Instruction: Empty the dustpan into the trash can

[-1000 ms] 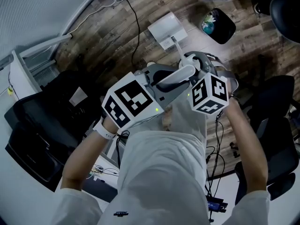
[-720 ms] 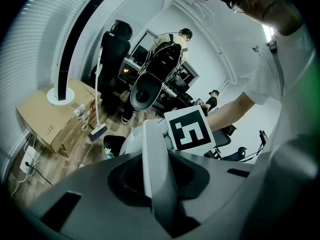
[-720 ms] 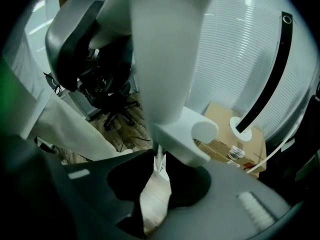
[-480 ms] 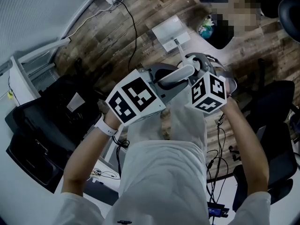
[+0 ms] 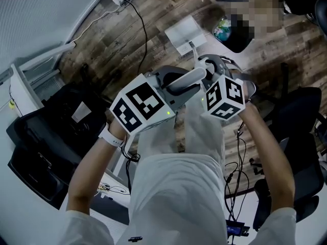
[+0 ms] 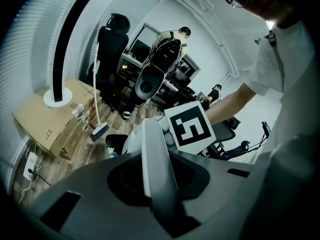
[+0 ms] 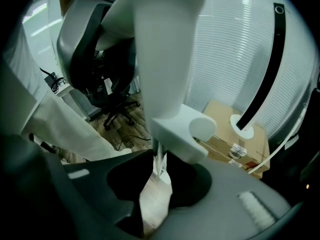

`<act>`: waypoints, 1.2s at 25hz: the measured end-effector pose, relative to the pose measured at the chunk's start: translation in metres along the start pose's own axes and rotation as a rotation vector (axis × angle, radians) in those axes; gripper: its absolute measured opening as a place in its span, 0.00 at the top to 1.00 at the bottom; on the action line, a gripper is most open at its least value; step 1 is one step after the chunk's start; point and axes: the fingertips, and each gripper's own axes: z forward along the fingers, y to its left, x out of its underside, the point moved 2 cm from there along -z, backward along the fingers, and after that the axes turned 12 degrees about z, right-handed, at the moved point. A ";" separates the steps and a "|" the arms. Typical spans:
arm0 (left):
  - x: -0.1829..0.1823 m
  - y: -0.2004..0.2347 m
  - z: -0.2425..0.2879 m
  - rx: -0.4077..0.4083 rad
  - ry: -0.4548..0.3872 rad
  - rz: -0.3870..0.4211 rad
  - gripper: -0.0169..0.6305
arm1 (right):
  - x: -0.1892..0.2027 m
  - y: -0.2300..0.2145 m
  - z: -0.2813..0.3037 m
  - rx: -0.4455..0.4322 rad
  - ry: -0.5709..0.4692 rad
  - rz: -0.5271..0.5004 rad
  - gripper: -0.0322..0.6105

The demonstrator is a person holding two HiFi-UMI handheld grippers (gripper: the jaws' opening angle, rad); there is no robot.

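Over the plank floor [image 5: 117, 40] at 12 o'clock, the flat white dustpan [image 5: 185, 33] is placed as it was a second ago, with the black trash can [image 5: 239, 42] at its 3 o'clock. The left hand-held gripper [image 6: 156, 179] and right hand-held gripper [image 7: 159, 184] both clamp its smooth curved handle [image 5: 187, 79].

A white short-sleeved shirt [image 5: 168, 198] is worn, marked with a small dark emblem [image 5: 134, 237], and pale trousers [image 5: 204, 131] are seen below it. A white band [image 5: 109, 136] is fastened round the left wrist. The left gripper [image 5: 177, 83] is moulded in grey plastic and topped by a white cube [image 5: 138, 108] printed with black square markers; a small green light [image 5: 168, 113] is lit beside it. The right gripper [image 5: 210, 68] is built alike, with its own marker cube [image 5: 224, 98] and green light [image 5: 203, 98].
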 end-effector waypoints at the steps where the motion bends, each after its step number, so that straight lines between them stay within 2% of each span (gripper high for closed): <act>1: 0.001 -0.001 0.000 -0.004 0.010 0.010 0.86 | 0.000 0.001 -0.001 -0.010 -0.008 -0.007 0.80; 4: 0.009 -0.004 0.002 -0.023 0.061 0.042 0.83 | -0.001 0.008 -0.004 -0.058 -0.024 0.005 0.78; 6: 0.013 -0.006 0.003 -0.023 0.085 0.048 0.77 | -0.002 0.010 -0.007 -0.073 -0.031 0.006 0.72; 9: 0.015 -0.011 0.004 -0.027 0.099 0.046 0.68 | -0.004 0.015 -0.013 -0.086 -0.047 0.003 0.70; 11: 0.016 -0.013 0.002 -0.037 0.111 0.044 0.62 | -0.006 0.018 -0.017 -0.100 -0.055 0.008 0.64; 14: 0.017 -0.014 -0.002 -0.073 0.121 0.036 0.55 | -0.009 0.023 -0.024 -0.102 -0.058 0.000 0.54; 17: 0.017 -0.012 -0.009 -0.127 0.127 0.030 0.50 | -0.012 0.028 -0.033 -0.102 -0.067 -0.003 0.49; 24: 0.011 -0.014 -0.030 -0.207 0.075 -0.007 0.48 | -0.014 0.031 -0.060 -0.053 -0.094 0.050 0.43; 30: -0.009 -0.018 -0.050 -0.302 0.004 0.000 0.45 | -0.017 0.022 -0.088 0.021 -0.145 0.178 0.43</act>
